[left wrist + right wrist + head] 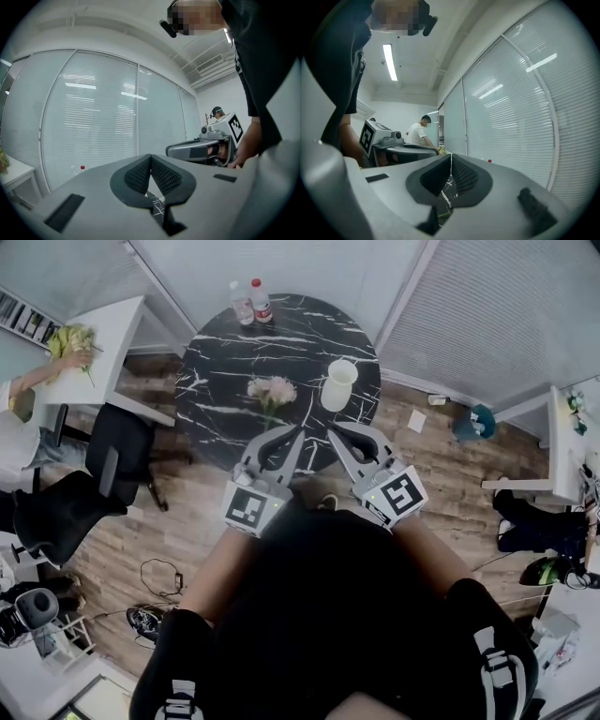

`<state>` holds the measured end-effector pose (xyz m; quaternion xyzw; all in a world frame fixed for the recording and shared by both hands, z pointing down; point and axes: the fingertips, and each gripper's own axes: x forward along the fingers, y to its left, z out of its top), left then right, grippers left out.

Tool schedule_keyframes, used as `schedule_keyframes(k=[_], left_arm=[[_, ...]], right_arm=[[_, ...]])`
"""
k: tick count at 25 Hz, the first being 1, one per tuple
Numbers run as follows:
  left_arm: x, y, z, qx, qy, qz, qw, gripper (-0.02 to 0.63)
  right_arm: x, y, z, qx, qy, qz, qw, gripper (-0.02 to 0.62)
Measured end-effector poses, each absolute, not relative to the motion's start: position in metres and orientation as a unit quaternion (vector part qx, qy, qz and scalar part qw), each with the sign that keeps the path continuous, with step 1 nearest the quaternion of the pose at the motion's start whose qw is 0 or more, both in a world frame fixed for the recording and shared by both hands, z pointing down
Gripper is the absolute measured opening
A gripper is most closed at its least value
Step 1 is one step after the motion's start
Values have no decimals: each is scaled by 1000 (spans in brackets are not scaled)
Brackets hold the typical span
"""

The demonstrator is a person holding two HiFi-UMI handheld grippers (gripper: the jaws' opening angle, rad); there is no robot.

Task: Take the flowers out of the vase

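Note:
A white vase (339,384) stands upright on the round black marble table (216,362), with no flowers showing in it. A bunch of pink flowers (272,391) lies flat on the table to its left, stems toward me. My left gripper (296,433) hovers at the near table edge just below the flowers, jaws shut on nothing. My right gripper (334,434) is beside it, below the vase, also shut and empty. In the left gripper view the left gripper (150,159) has its pads together; the right gripper view shows the same for the right gripper (451,159).
Two plastic bottles (251,302) stand at the table's far edge. A black office chair (120,454) is to the left. A person (23,418) at a white desk (117,320) handles yellow-green flowers (71,338). Glass walls with blinds surround the room.

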<state>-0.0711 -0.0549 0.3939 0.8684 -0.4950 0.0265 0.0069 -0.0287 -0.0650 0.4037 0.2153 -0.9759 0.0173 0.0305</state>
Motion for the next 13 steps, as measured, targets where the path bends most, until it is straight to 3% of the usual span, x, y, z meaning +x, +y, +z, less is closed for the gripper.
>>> schedule_keyframes(k=[13], left_arm=[[-80, -52, 397, 866, -499, 33, 12, 12]], right_arm=[[-33, -62, 410, 212, -977, 17, 35, 23]])
